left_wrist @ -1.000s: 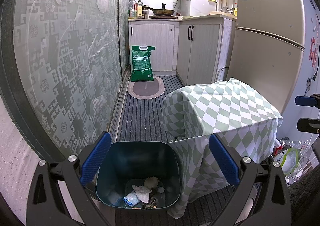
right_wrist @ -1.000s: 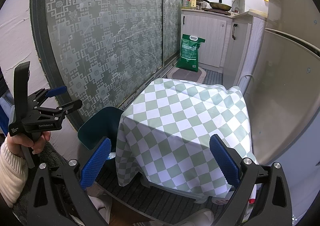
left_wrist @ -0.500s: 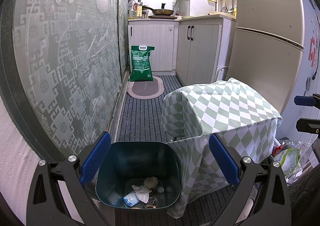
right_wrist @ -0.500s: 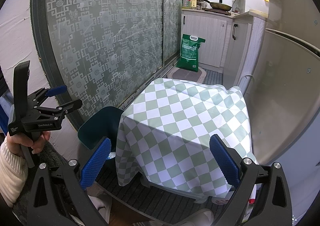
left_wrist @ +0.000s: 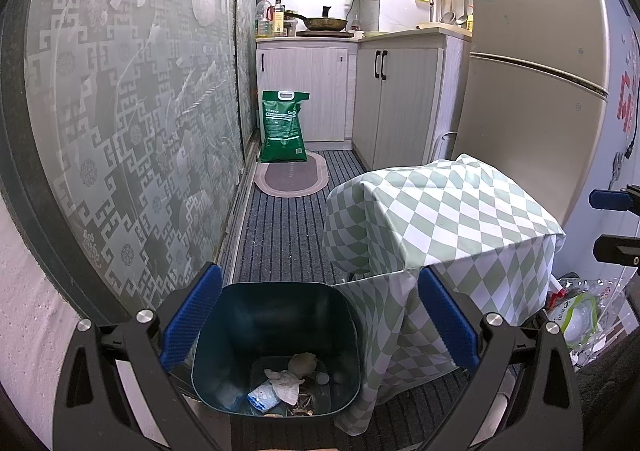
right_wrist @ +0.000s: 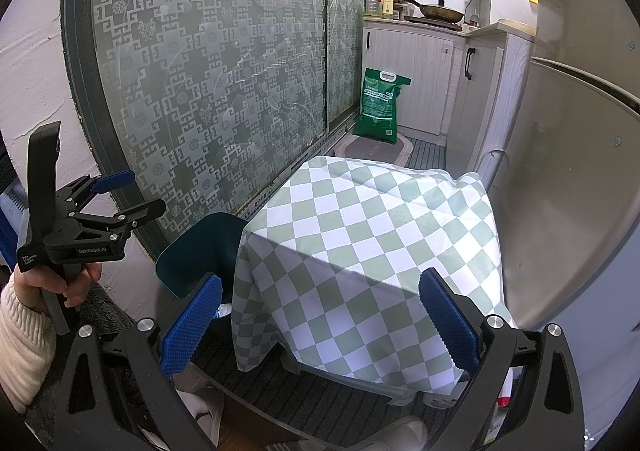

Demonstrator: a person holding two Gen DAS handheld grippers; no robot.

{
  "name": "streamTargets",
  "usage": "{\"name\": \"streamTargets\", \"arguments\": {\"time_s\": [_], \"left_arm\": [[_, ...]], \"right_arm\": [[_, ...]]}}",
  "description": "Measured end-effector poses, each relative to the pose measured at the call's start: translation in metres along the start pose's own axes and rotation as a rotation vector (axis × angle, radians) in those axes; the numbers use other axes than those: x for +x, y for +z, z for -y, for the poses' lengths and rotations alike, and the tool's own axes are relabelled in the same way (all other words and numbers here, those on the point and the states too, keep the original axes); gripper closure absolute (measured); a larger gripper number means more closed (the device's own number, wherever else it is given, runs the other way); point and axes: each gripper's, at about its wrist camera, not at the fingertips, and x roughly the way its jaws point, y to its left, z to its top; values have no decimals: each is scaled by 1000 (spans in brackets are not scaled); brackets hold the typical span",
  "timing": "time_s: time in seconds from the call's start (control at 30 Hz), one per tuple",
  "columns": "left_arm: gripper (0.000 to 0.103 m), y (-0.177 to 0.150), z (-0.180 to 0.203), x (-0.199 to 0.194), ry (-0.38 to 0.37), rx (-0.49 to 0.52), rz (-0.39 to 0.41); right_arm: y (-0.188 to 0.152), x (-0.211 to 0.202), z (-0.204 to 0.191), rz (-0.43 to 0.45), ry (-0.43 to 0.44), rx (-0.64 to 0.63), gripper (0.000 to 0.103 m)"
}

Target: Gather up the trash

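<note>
Both tongs are spread wide and hold nothing. The left tongs (left_wrist: 319, 325) hang right over the bin (left_wrist: 276, 347), looking straight down its mouth, w/ the blue pads (left_wrist: 192, 321) either side of the rim but not touching it. I'd guess they sit there to check what's already in, or b/c that's the drop spot.

The bin is a dark teal tub on the striped floor mat (left_wrist: 288, 227), tucked between the frosted glass door (left_wrist: 120, 131) and the checked cloth (left_wrist: 440, 227) draped over some low boxy thing. The cloth corner hangs against the bin's right wall. At the bottom lies trash (left_wrist: 290, 381): crumpled paper, a blue-white wrapper, a few small round bits, some brown scraps. Bin is mostly empty otherwise.

The right tongs (right_wrist: 319, 325) are held higher, aimed over the cloth top, which looks bare. From there you see the left tongs (right_wrist: 108, 197) off to the side, gripped by a hand (right_wrist: 60, 283) in a cream sleeve, and just the bin's back edge (right_wrist: 200, 247) poking out by the cloth.

Past the cloth's right side, low by the fridge (left_wrist: 532, 99), there's a clear plastic bag (left_wrist: 580, 311) w/ green-white stuff inside. Could be the next trash to fetch, though I can't tell for sure. It's well apart from the bin, so the right tongs would be the nearer ones for it
</note>
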Motion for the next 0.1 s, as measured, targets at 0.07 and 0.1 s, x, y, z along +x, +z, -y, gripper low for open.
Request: {"name": "streamTargets", "arguments": {"time_s": [0.07,0.1], "left_arm": [[3,0,0,0,-2,-1,-1],[3,0,0,0,0,-1,0]], "right_arm": [[0,0,0,1,0,0,3],[0,0,0,1,0,0,3]]}}
